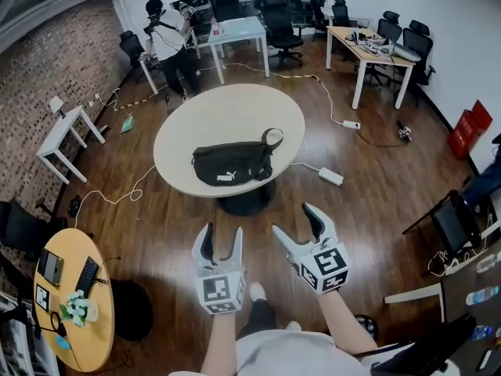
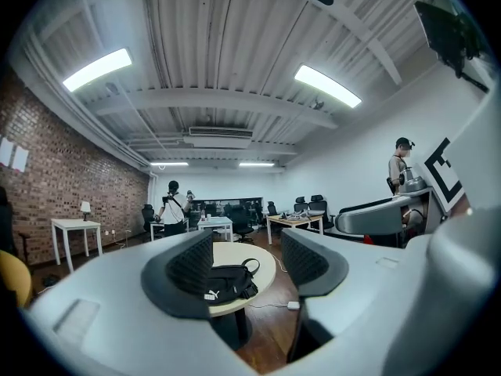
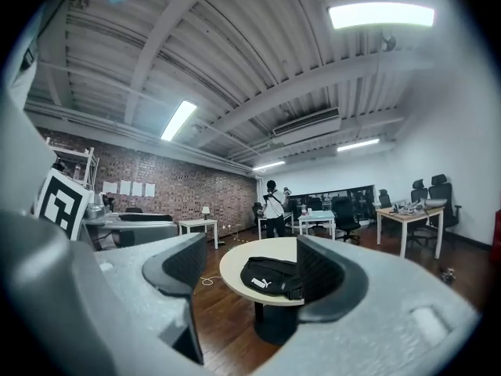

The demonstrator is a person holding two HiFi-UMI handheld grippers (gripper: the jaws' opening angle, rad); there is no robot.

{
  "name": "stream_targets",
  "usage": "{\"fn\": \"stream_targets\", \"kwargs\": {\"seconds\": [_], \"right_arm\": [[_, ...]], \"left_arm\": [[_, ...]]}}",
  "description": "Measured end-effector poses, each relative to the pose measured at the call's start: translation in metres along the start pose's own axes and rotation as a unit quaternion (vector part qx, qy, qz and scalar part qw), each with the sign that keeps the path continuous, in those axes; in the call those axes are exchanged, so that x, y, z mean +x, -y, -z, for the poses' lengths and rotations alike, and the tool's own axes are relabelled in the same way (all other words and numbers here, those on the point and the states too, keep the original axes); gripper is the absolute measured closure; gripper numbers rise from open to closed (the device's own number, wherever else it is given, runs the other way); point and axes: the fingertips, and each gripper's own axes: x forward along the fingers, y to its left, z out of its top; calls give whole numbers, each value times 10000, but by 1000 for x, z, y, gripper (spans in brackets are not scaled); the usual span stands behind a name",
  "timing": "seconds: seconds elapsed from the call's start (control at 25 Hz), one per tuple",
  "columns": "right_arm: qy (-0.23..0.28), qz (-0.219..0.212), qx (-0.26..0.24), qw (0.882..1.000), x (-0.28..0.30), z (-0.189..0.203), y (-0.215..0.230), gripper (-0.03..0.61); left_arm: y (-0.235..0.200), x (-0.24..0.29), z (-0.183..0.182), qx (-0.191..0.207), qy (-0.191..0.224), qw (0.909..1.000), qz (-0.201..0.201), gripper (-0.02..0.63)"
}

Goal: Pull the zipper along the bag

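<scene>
A black waist bag (image 1: 232,163) with a white logo lies near the front edge of a round cream table (image 1: 227,124), its strap looped at the right end. The zipper is too small to make out. My left gripper (image 1: 219,246) and right gripper (image 1: 296,227) hang open over the wood floor, well short of the table, with nothing between their jaws. The bag (image 2: 228,281) shows between the jaws of the left gripper (image 2: 246,262) in the left gripper view. In the right gripper view the bag (image 3: 270,276) sits between the jaws of the right gripper (image 3: 252,263).
A person (image 1: 170,44) stands at the back beside a white table (image 1: 239,30). A wooden desk (image 1: 369,53) with black chairs stands back right. A small round yellow table (image 1: 74,304) is at my left. A power strip (image 1: 330,176) and cables lie on the floor.
</scene>
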Motion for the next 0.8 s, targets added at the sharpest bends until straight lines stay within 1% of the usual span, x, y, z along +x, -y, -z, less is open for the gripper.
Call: {"fn": "stream_targets", "kwargs": {"seconds": [0.16, 0.24, 0.4, 0.56, 0.68, 0.8], "right_arm": [[-80, 128, -41, 9999, 54, 13, 31, 235], [-119, 176, -55, 9998, 87, 13, 43, 236], [-60, 214, -189, 9996, 155, -10, 57, 239], [53, 216, -403, 9989, 219, -32, 71, 241], [86, 200, -383, 9990, 251, -29, 75, 242], [-80, 114, -278, 9995, 271, -19, 81, 255]], "left_arm": [[-17, 66, 14, -52, 48, 9998, 194, 337], [-32, 102, 18, -91, 38, 9995, 311, 337], [-70, 162, 9, -74, 43, 9986, 517, 337], [-114, 217, -1, -96, 219, 9983, 533, 337], [-138, 245, 9, -149, 184, 9981, 565, 346], [-149, 269, 22, -222, 15, 9975, 664, 348]]}}
